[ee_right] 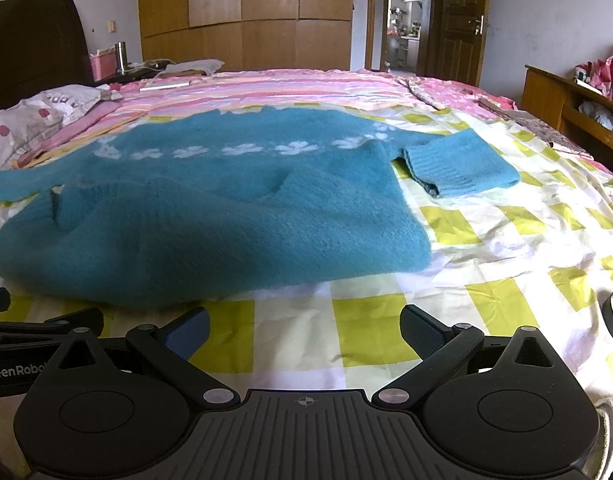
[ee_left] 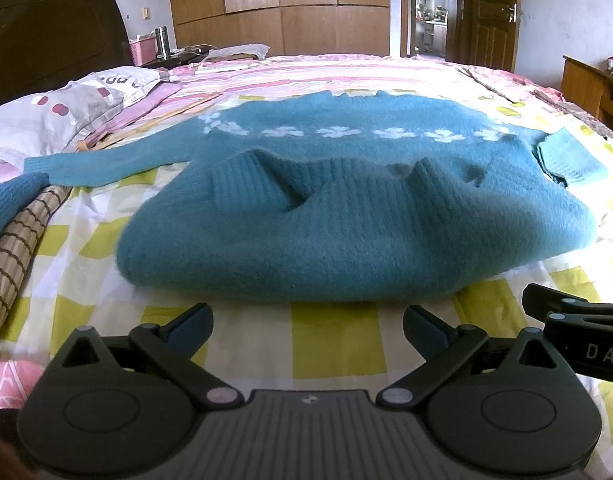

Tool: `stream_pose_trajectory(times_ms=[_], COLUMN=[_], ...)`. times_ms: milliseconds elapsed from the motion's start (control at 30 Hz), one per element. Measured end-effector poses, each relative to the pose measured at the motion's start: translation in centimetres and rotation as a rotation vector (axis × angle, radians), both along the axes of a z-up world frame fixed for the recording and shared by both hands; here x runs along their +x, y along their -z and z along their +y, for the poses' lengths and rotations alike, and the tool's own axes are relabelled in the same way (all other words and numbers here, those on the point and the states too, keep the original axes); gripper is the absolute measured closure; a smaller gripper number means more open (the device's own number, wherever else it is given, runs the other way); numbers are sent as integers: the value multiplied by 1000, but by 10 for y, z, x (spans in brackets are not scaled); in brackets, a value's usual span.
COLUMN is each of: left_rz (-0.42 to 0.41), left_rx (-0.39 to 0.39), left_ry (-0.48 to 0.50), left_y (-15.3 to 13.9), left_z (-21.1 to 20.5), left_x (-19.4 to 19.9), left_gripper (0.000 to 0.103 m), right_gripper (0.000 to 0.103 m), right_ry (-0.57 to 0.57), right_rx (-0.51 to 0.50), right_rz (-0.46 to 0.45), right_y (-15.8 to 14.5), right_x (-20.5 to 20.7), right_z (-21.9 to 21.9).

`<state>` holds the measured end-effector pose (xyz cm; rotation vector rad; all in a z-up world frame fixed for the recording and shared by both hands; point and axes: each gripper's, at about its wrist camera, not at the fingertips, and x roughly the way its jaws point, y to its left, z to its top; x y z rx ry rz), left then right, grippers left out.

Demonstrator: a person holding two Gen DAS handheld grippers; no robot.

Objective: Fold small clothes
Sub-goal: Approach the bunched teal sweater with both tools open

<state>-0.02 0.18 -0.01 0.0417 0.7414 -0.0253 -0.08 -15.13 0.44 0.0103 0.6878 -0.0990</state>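
Observation:
A teal knitted sweater [ee_left: 346, 232] with a row of white flowers lies on the bed, its lower part folded up over the body. It also shows in the right wrist view [ee_right: 210, 220]. One sleeve stretches out to the left [ee_left: 106, 164]. The other sleeve [ee_right: 462, 164] is folded at the right. My left gripper [ee_left: 306, 324] is open and empty, just short of the sweater's near edge. My right gripper [ee_right: 304, 326] is open and empty, near the sweater's near right edge. The right gripper's body shows at the right of the left wrist view [ee_left: 578, 320].
The bed has a yellow-and-white checked sheet [ee_right: 486, 240] and a pink striped cover [ee_left: 326, 72] behind. Pillows [ee_left: 46, 120] lie at the left. A brown striped roll [ee_left: 14, 256] lies at the near left. A wooden shelf [ee_right: 566, 100] stands at the right.

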Motion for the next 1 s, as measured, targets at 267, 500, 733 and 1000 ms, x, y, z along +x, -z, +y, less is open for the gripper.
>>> stream_pose_trajectory(times_ms=[267,500,733,1000], left_rz=[-4,-8,-6,-6], left_rx=[-12,-13,-19,-28], left_ry=[-15,-21,-28,-36], left_y=[-1,-2,-2,-2], left_z=[4,5,8,10], left_x=[0,0,0,2], left_gripper=[0,0,1,1], right_gripper=[4,6,7,9], right_ry=[-15,-24,-36,-50], right_rx=[-3,-4,3,1], right_rz=[-5,-5,-1,-4], right_y=[-4,-5,-4,-6], right_x=[1,3,6,8], right_z=[5,7,7,11])
